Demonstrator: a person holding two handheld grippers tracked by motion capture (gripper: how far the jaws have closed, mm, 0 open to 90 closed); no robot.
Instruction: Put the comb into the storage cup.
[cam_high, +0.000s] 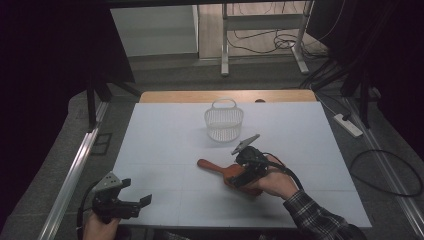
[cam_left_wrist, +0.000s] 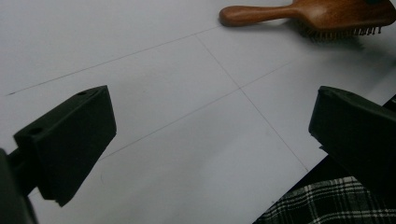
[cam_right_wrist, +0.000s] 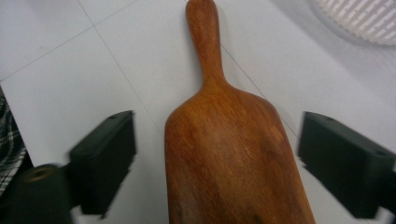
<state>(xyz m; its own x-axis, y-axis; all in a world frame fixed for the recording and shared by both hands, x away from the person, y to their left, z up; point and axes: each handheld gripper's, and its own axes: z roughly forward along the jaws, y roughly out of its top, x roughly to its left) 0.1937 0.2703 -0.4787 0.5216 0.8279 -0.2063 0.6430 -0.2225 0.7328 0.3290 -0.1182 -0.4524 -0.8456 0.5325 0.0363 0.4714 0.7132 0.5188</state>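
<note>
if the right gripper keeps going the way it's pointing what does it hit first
Probably the wooden hairbrush: its broad back already lies between the open jaws of the right gripper, handle pointing away. The white basket sits farther off to one side.

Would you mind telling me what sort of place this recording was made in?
Probably a lab or workshop set up for recording: a white-covered table framed by dark curtains, metal rails alongside, and loose cables plus a power strip on the floor.

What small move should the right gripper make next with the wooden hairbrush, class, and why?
Probably close the right gripper on the hairbrush: its jaws straddle the brush's wide head bristles-down on the table, with gaps on both sides, so nothing is gripped yet.
</note>
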